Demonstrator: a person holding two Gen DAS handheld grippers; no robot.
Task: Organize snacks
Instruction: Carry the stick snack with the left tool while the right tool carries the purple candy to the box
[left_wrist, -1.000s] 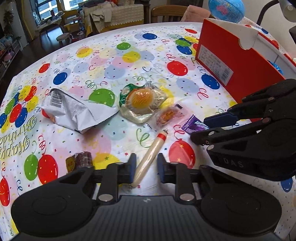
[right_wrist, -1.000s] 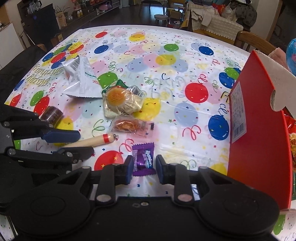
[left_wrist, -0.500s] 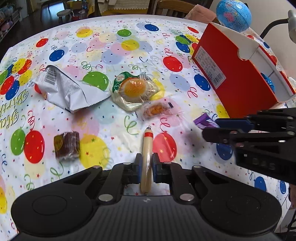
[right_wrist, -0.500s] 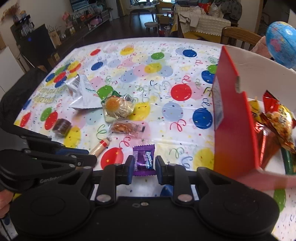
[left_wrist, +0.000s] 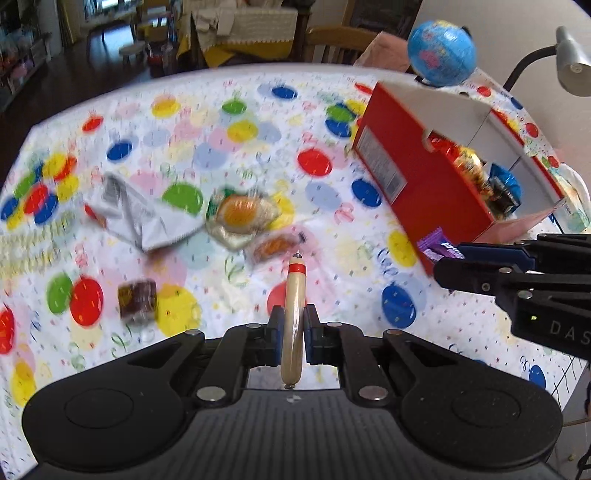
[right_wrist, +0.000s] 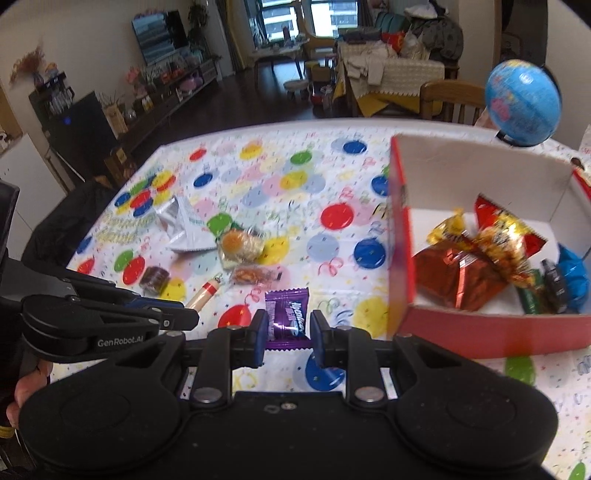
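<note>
Item one: sausage stick (left_wrist: 293, 314), pale casing with a red band and metal clip at the far end, clamped between the fingers of your left gripper (left_wrist: 293, 338) near its rear third and pointing to 12 o'clock, clear of the tablecloth (left_wrist: 325, 110). Judged light, fairly stiff, with a slick casing; a mid-length hold would stop it pivoting. Item two: purple candy (right_wrist: 287, 314), flat foil wrapper, pinched across its width by your right gripper (right_wrist: 287, 326). Judged nearly weightless, crinkly and slippery; take the filled middle, not the crimped ends. Destination: red box (right_wrist: 400, 236) at 2 o'clock in the right view, open-topped, already holding several packets. Remaining on the cloth around 11 o'clock: silver bag (left_wrist: 142, 218), round cake pack (left_wrist: 240, 216), small orange snack (left_wrist: 273, 245), brown wrapped sweet (left_wrist: 137, 304).
</note>
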